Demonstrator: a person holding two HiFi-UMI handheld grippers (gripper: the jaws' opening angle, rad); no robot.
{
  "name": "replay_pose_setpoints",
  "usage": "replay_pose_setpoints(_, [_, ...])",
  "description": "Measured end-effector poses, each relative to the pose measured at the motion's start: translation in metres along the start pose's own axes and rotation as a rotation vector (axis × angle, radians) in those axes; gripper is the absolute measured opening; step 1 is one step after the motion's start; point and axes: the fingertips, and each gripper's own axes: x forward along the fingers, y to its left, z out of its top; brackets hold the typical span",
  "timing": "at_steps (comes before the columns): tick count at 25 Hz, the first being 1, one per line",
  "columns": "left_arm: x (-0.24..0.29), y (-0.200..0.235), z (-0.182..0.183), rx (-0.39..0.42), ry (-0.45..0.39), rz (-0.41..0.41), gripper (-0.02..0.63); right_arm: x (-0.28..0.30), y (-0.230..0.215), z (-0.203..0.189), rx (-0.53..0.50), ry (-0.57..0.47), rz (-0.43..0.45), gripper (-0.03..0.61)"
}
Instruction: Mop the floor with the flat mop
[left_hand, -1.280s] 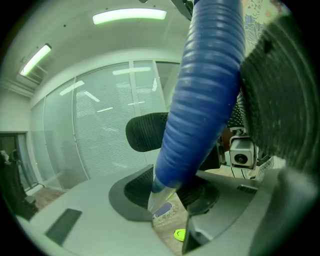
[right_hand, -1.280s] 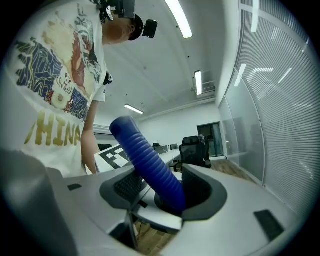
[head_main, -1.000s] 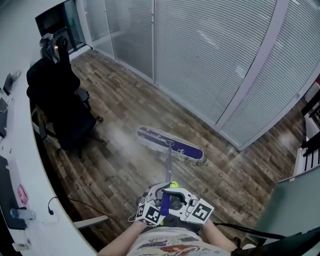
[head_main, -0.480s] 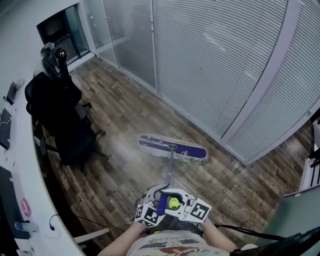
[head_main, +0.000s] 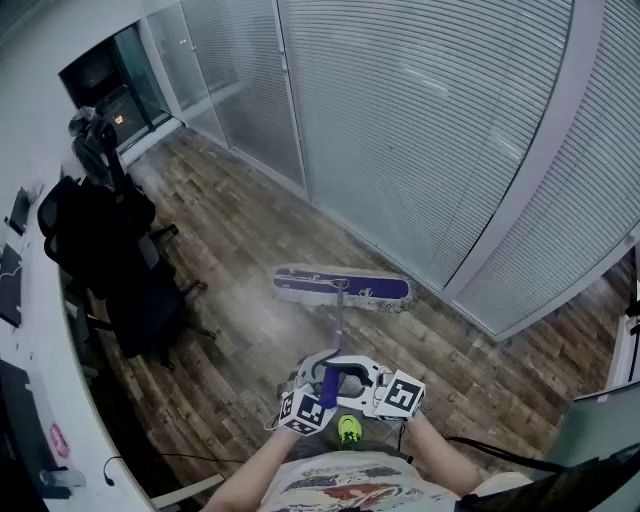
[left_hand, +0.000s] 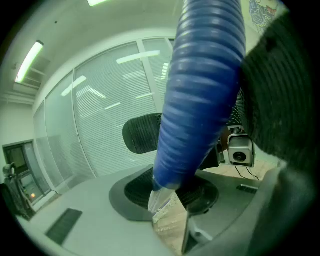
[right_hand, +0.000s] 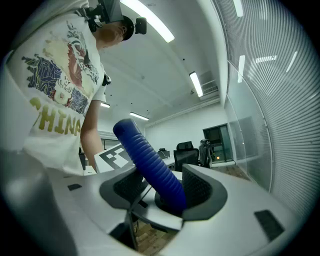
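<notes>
Grippers first: left gripper (left_hand: 160, 167) and right gripper (right_hand: 165, 192) both clamp the blue ribbed handle (head_main: 328, 388), set close together, likely for two-handed steering. Beyond them, the flat mop head (head_main: 342, 288) rests on the wooden floor (head_main: 235, 225), near the glass partition (head_main: 400, 130).

The person wears a white short-sleeved T-shirt (right_hand: 55, 90) printed with a multicoloured graphic and yellow block lettering. Just in front of the T-shirt, the left gripper (head_main: 316, 374) and right gripper (head_main: 356, 378) have pale grey moulded shells with black ribbed pads (right_hand: 197, 187). Each carries a cube (head_main: 302, 412) of black-and-white square markers.
</notes>
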Motion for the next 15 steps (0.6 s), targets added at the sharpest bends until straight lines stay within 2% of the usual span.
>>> replay_pose_setpoints(8, [0.042,0.055,-0.006,0.000,-0.010,0.006,0.097,0.017,-0.068,-0.001,-0.001,0.000,0.001,0.235])
replay_pose_setpoints(15, [0.073,0.092,-0.001,0.005,-0.023,-0.042,0.097,0.024,-0.118,0.008,0.016,-0.003,-0.059,0.236])
